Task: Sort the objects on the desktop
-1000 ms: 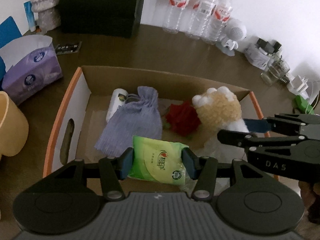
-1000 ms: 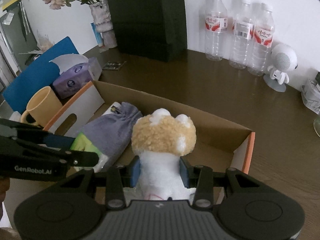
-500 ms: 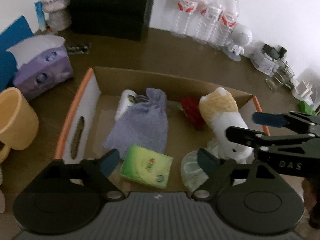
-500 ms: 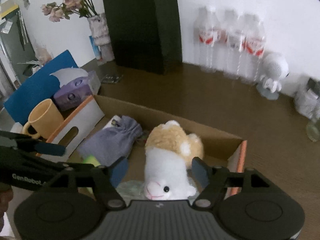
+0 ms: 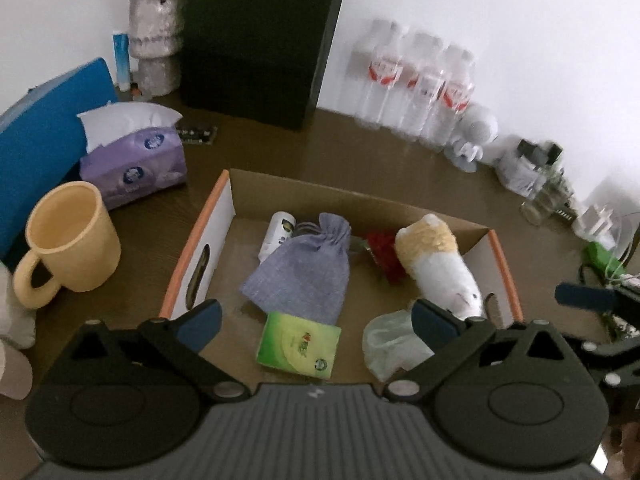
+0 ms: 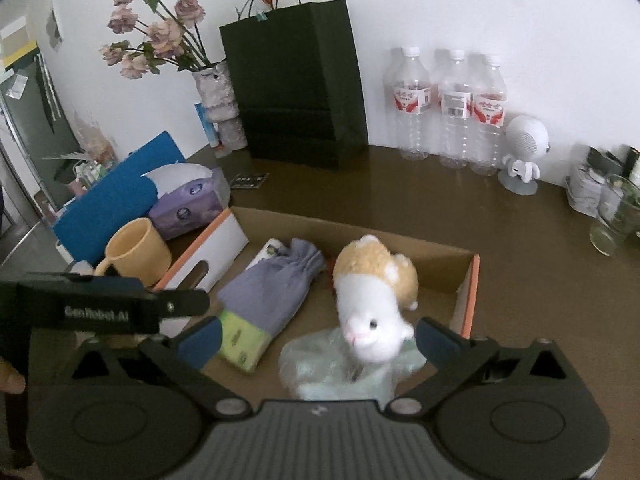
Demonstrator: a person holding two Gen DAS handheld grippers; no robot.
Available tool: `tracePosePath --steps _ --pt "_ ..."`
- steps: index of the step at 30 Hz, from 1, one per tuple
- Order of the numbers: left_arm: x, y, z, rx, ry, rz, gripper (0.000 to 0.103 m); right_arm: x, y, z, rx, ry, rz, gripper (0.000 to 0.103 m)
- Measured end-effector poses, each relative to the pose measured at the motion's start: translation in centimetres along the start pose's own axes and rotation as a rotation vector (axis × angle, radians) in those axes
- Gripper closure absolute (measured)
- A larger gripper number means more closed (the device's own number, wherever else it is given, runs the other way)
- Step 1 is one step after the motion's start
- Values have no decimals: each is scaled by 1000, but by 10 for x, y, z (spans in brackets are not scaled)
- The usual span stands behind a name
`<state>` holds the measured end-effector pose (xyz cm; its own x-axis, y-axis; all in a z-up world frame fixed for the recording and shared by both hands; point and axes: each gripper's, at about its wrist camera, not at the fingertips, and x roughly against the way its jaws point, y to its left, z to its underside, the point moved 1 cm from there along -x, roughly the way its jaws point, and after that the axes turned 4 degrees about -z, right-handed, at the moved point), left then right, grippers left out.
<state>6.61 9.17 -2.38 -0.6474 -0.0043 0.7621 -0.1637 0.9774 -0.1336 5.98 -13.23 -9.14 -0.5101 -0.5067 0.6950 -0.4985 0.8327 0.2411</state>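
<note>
An open cardboard box (image 5: 436,214) (image 6: 404,236) holds a grey-blue drawstring pouch (image 5: 302,270) (image 6: 276,288), a green tissue pack (image 5: 298,344) (image 6: 242,338), a plush toy (image 5: 438,262) (image 6: 372,296), a red item (image 5: 382,254), a white bottle (image 5: 276,234) and a crumpled clear bag (image 5: 390,340) (image 6: 336,368). My left gripper (image 5: 316,322) is open and empty above the box's near edge. My right gripper (image 6: 318,338) is open and empty above the plush toy and bag.
A yellow mug (image 5: 68,240), a purple tissue box (image 5: 134,162) and a blue folder (image 5: 36,128) stand left of the box. A black paper bag (image 6: 294,92), a flower vase (image 6: 218,108), three water bottles (image 6: 448,108), a white robot figure (image 6: 522,152) and a glass (image 6: 612,216) line the back.
Both grippers opened and pulled back and up. The left let go of the green tissue pack, the right let go of the plush toy; both now lie in the box.
</note>
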Motion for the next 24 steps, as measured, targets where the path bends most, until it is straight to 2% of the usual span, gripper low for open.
tracePosePath --steps 12,17,24 --pt "47 -6 31 -33 26 44 0 38 21 46 -60 87 38 0" --pt "55 -11 39 -56 48 77 0 46 24 55 -80 101 48 0" --pt "63 -11 45 -48 45 74 0 53 30 64 -81 109 44 0"
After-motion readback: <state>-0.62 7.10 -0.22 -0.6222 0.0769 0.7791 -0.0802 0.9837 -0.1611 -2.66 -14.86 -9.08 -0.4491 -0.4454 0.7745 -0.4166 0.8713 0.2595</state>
